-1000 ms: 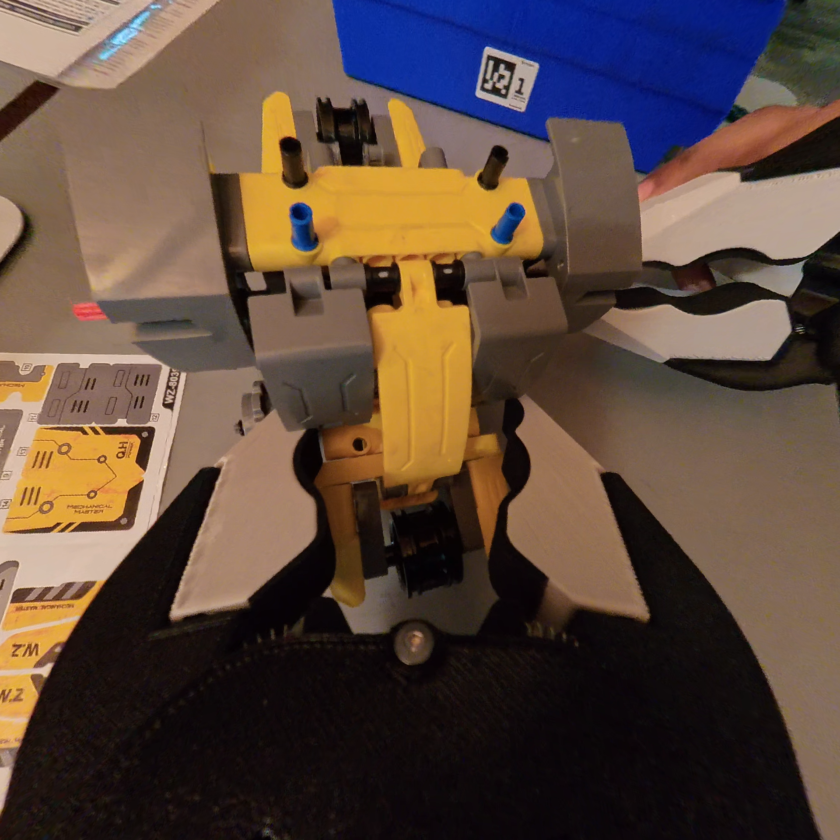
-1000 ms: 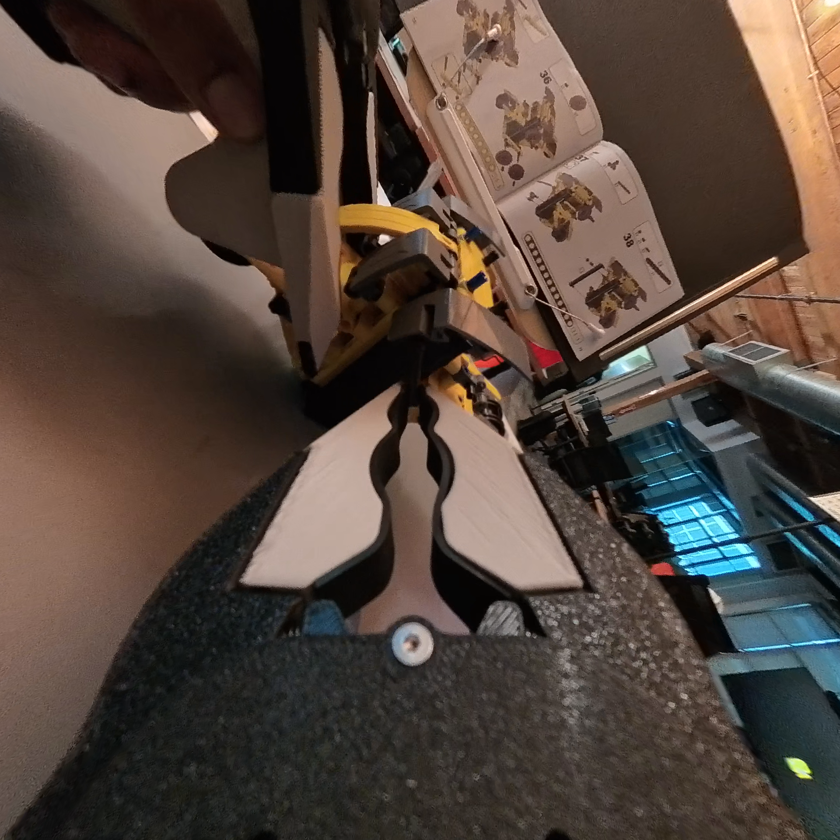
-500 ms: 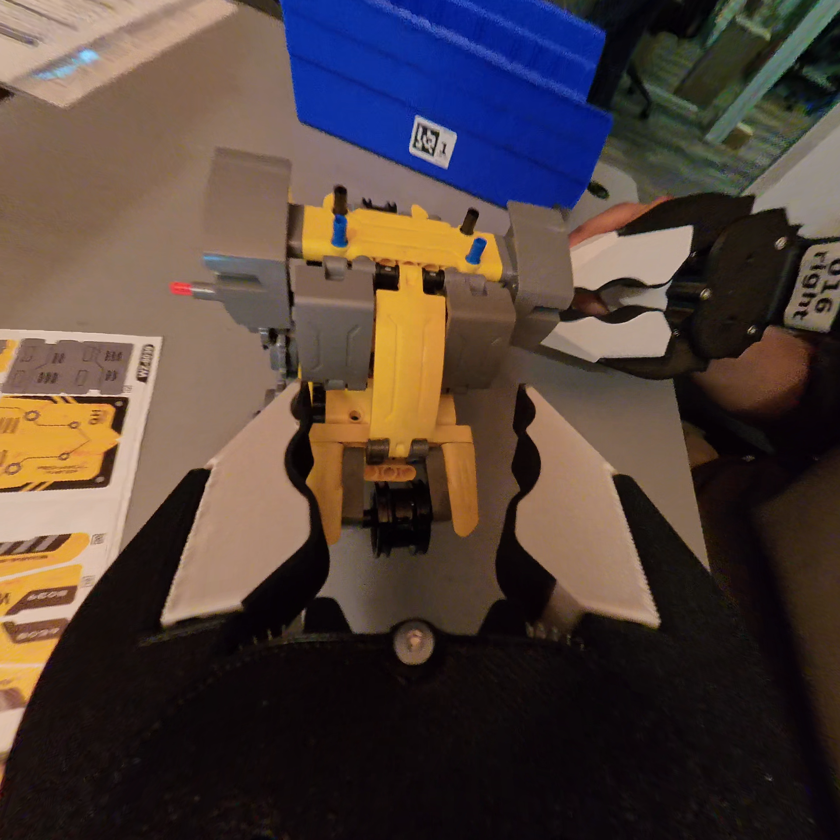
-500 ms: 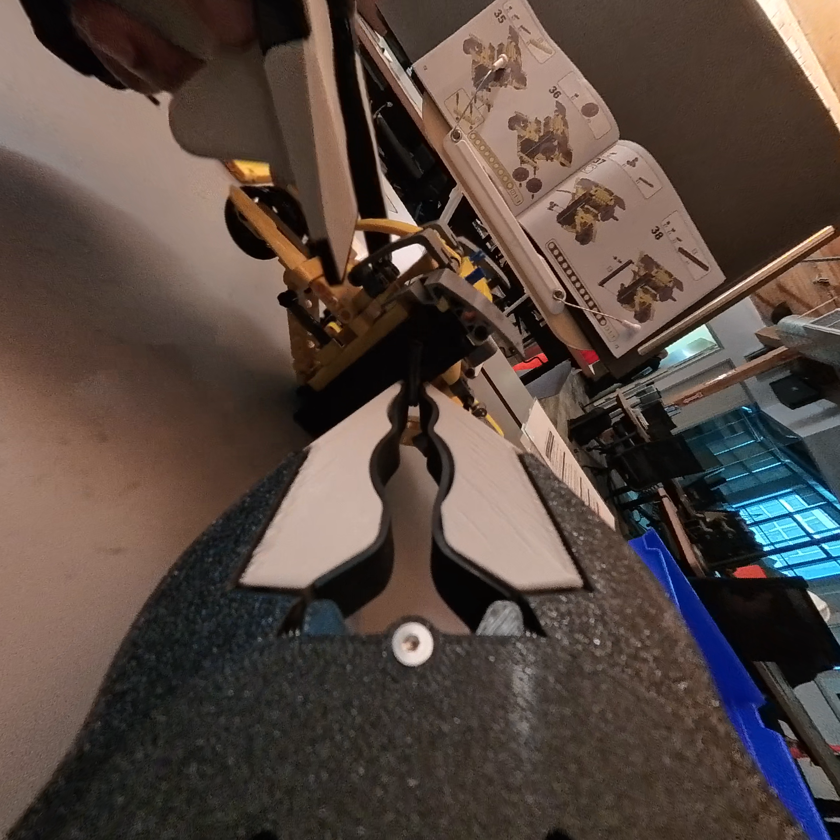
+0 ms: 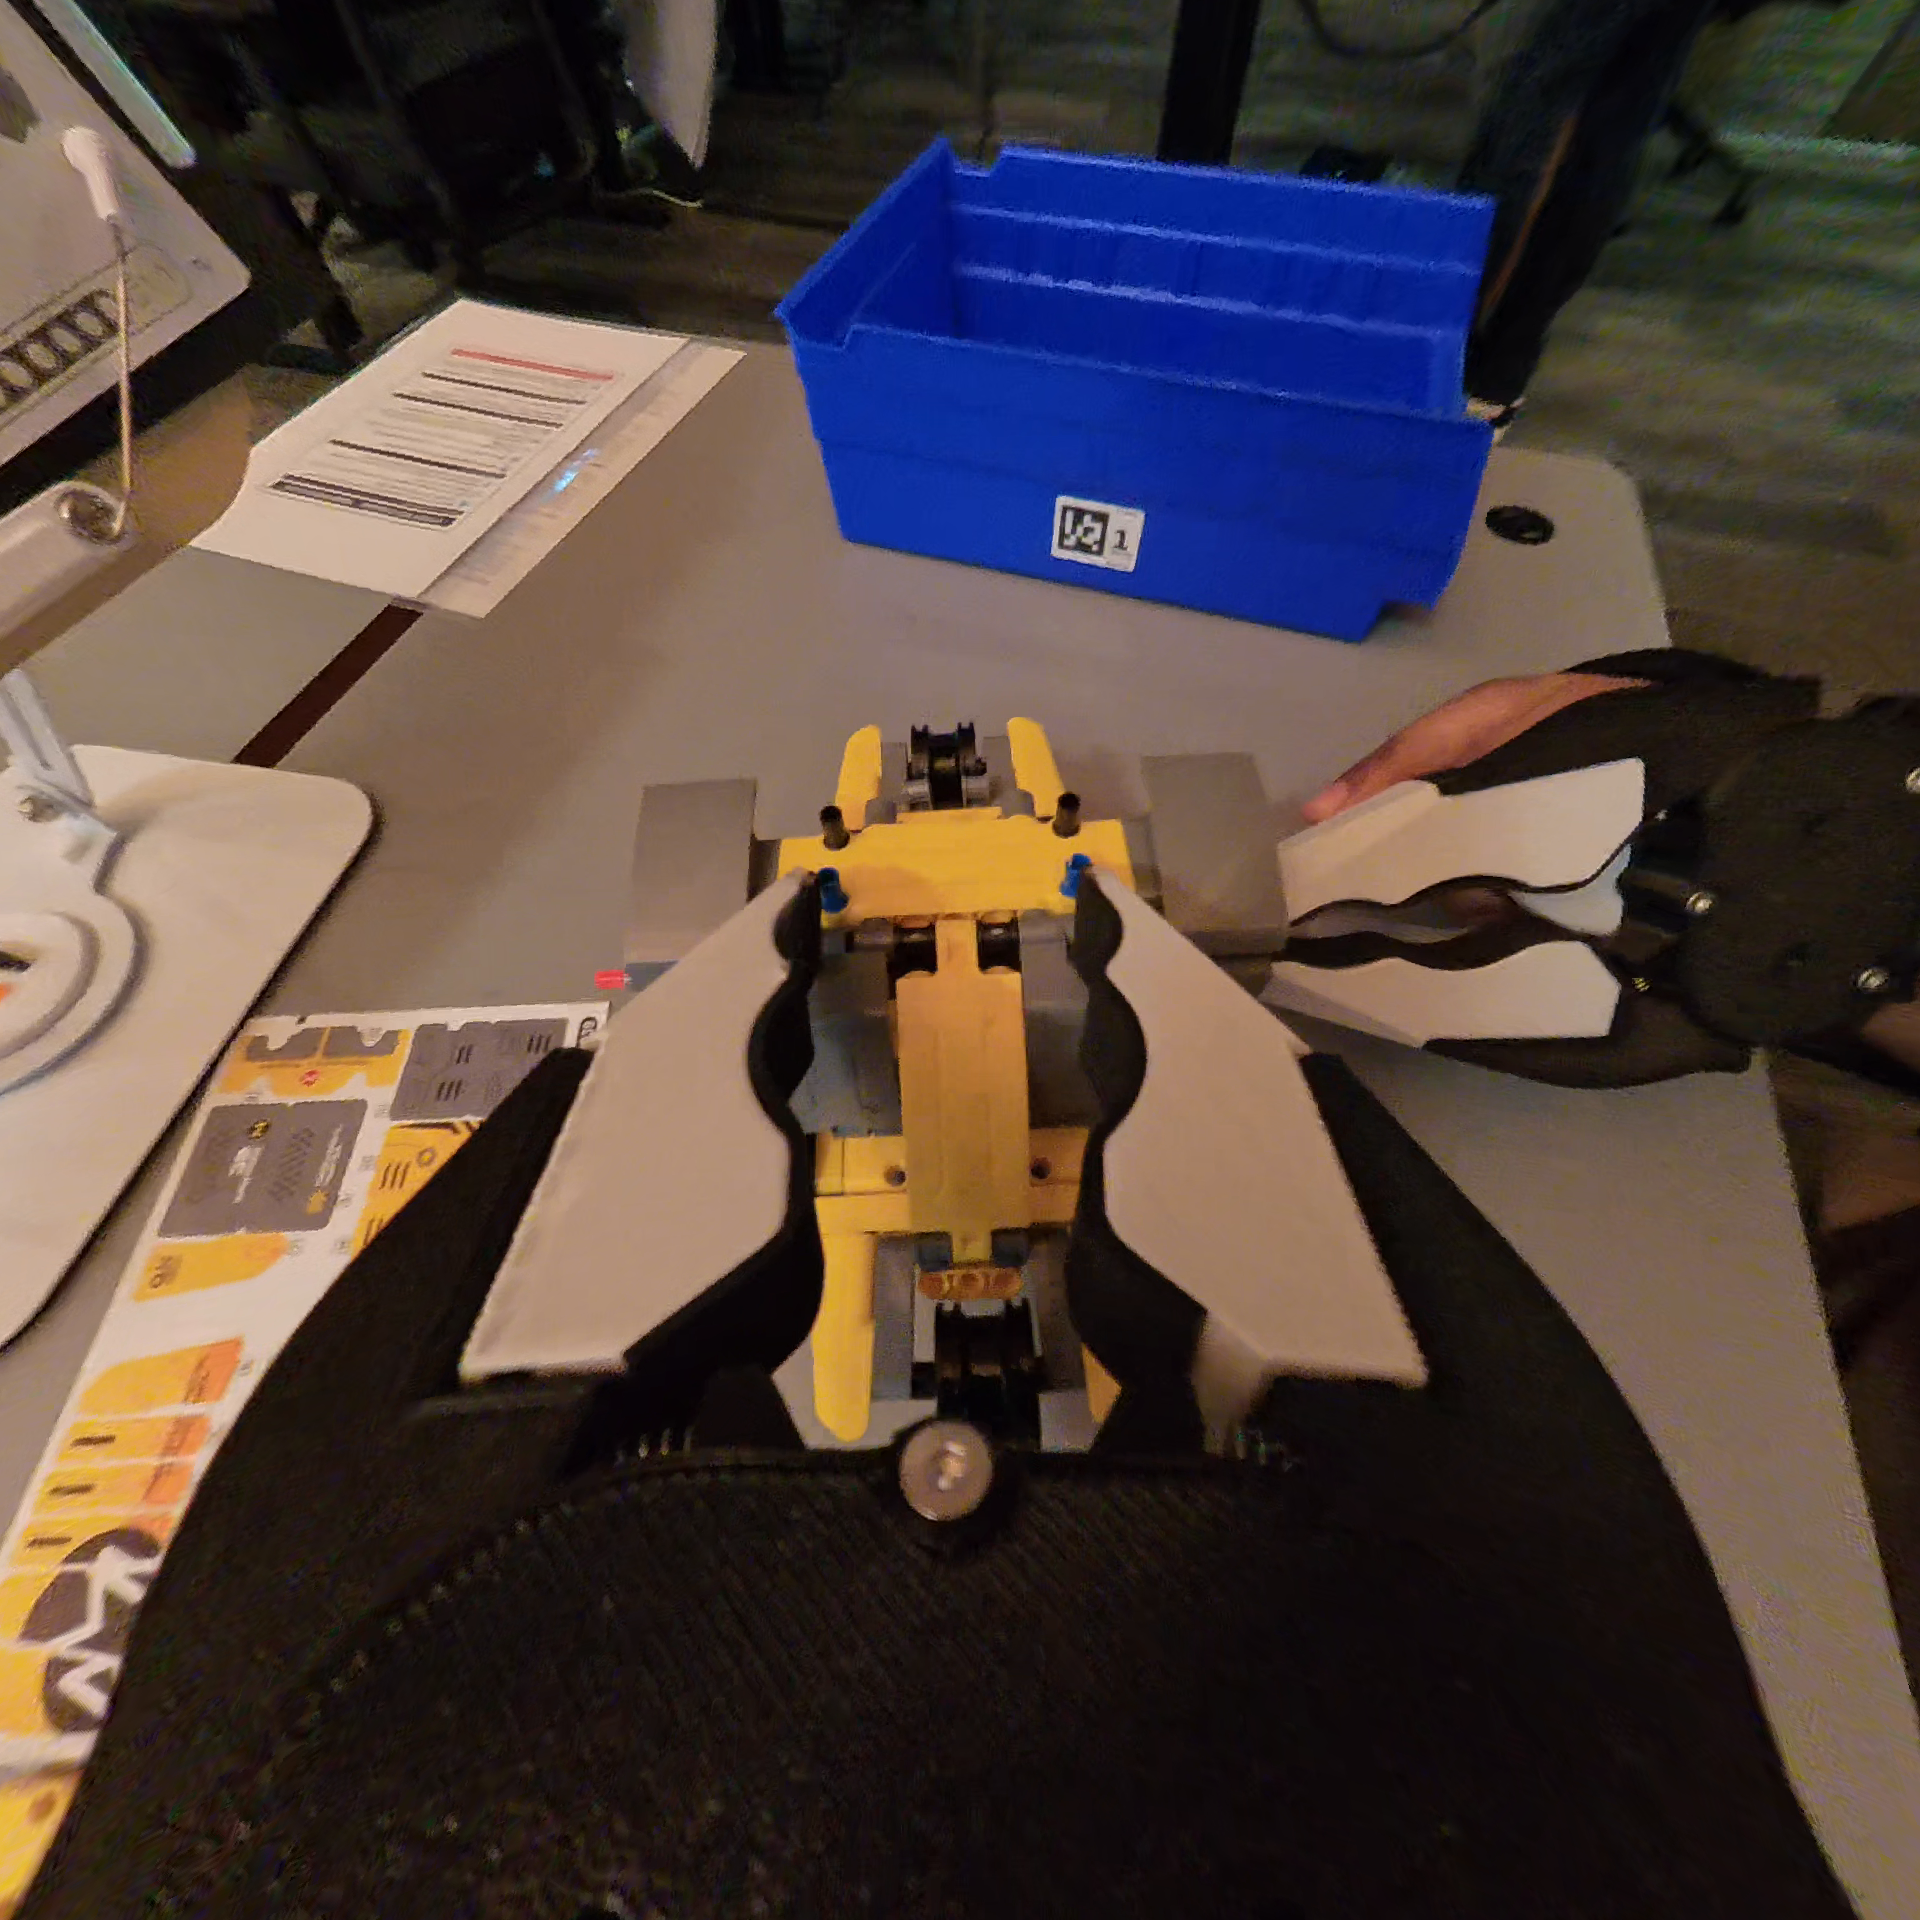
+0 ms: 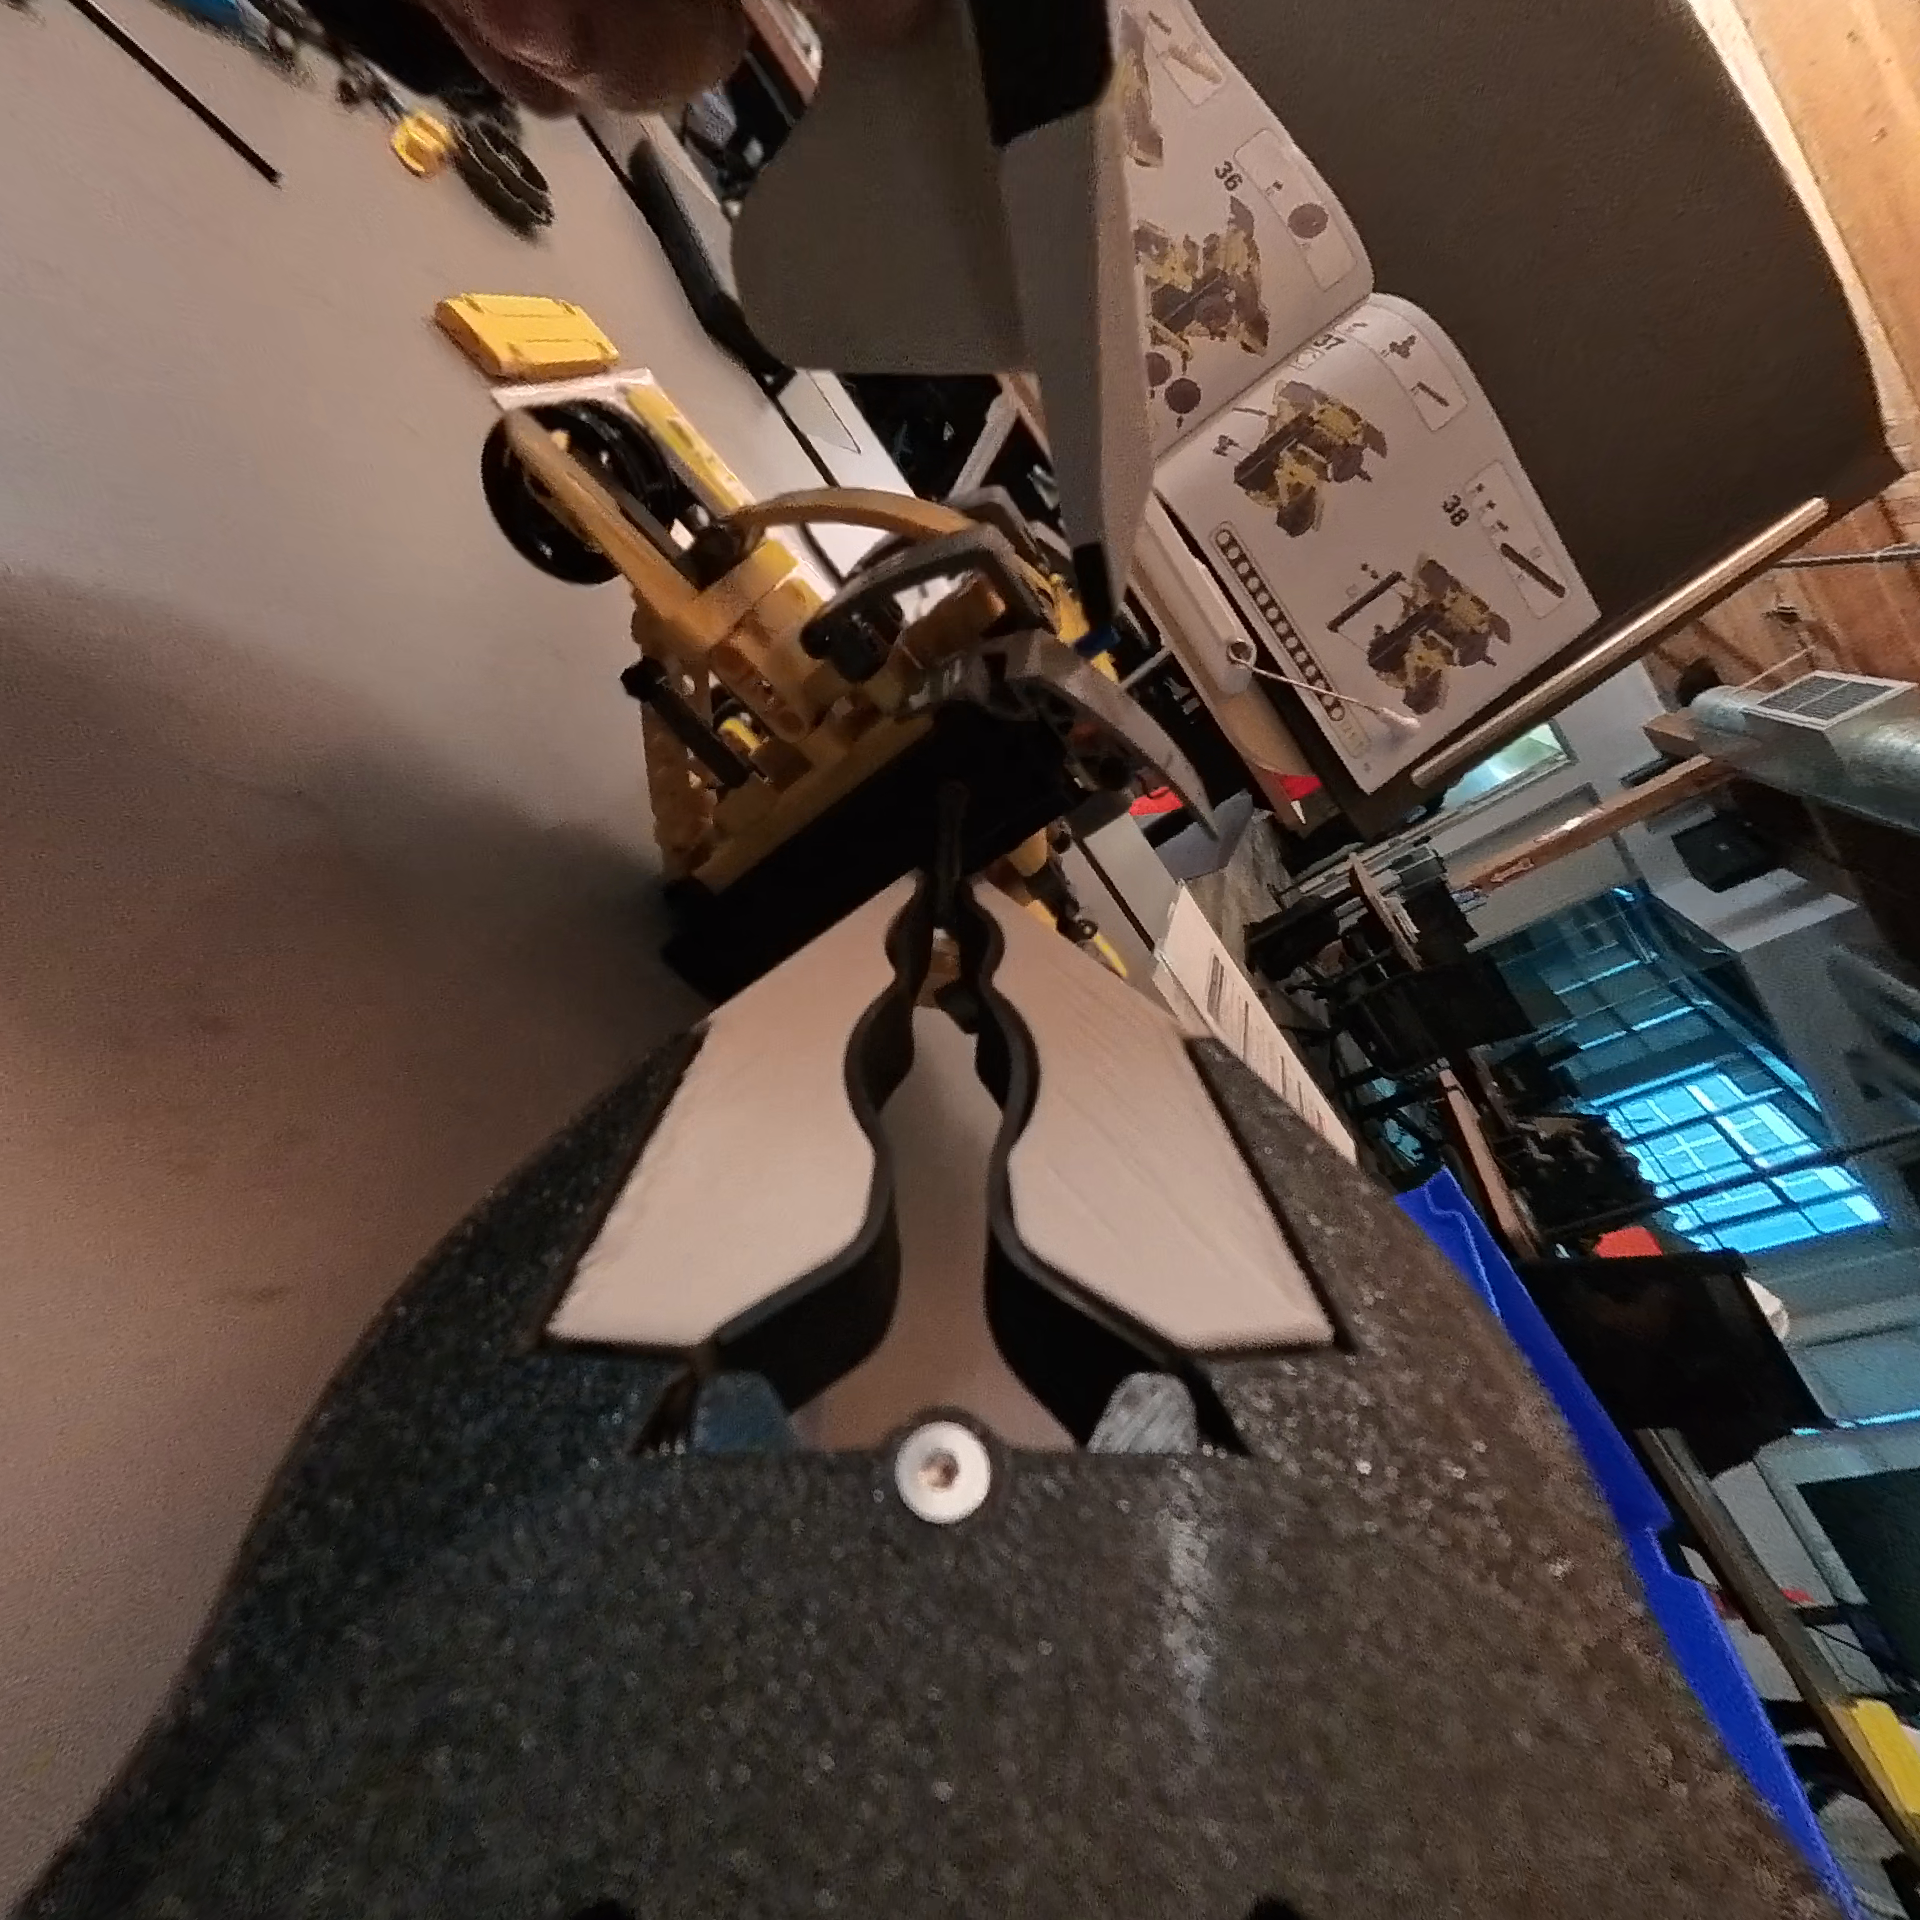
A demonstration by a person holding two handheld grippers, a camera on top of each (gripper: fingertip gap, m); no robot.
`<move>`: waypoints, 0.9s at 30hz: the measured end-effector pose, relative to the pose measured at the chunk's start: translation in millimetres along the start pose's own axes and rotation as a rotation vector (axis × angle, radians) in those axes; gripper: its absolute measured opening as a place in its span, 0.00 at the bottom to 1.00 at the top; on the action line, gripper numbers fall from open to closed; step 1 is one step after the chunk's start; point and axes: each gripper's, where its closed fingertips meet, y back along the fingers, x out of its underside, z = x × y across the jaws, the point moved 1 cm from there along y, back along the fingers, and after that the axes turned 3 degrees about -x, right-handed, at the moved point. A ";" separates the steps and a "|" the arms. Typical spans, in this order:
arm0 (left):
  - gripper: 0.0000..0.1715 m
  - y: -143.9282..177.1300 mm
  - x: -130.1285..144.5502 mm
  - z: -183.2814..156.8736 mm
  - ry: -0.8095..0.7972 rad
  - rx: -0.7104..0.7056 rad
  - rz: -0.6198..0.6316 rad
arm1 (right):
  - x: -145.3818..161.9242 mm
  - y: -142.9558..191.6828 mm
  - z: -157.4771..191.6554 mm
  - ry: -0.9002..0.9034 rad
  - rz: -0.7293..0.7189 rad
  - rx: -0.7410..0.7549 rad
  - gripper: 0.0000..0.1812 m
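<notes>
Blue bin (image 5: pixel 1143 447) sits beyond the yellow model (image 5: pixel 961 1060) both grippers flank.

Bin (image 5: pixel 1143 416) behind model (image 5: pixel 961 1039); stickers (image 5: pixel 208 1247) left.

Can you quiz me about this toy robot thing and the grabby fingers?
1. What does the right gripper pinch? A: the grey side of the toy model. B: a white paper. C: a booklet.
2. True or false: the blue bin stands apart from the toy model, on the same table.
3. Fill in: in the left wrist view, the sticker sheet lies to the model's ___.

Key: 1 A. 2 true. 3 left.
</notes>
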 end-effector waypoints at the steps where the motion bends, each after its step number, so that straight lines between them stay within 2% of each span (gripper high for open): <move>1: 0.27 -1.7 -1.4 -0.2 0.009 0.011 0.000 | 0.6 0.0 -0.6 0.003 0.003 0.004 0.02; 4: 0.25 -1.5 -4.3 -1.2 0.011 0.036 -0.017 | 0.7 -0.1 -0.8 -0.015 -0.003 -0.004 0.02; 7: 0.22 6.2 -15.3 -4.5 0.044 0.078 -0.088 | -0.1 -0.8 0.7 -0.021 -0.009 -0.010 0.02; 9: 0.17 7.3 -18.6 -1.1 0.063 0.069 -0.102 | 1.5 -2.0 0.9 -0.011 0.003 -0.003 0.02; 16: 0.03 -13.9 1.4 3.4 -0.019 -0.012 0.023 | 0.5 -1.8 3.0 -0.018 0.016 0.009 0.02; 18: 0.00 -14.2 1.2 5.8 -0.043 -0.053 0.009 | -1.0 -1.9 3.7 -0.020 0.019 0.019 0.02; 27: 0.00 -14.5 3.1 7.3 0.000 -0.073 0.007 | -7.3 -1.0 -1.3 -0.038 0.085 0.117 0.02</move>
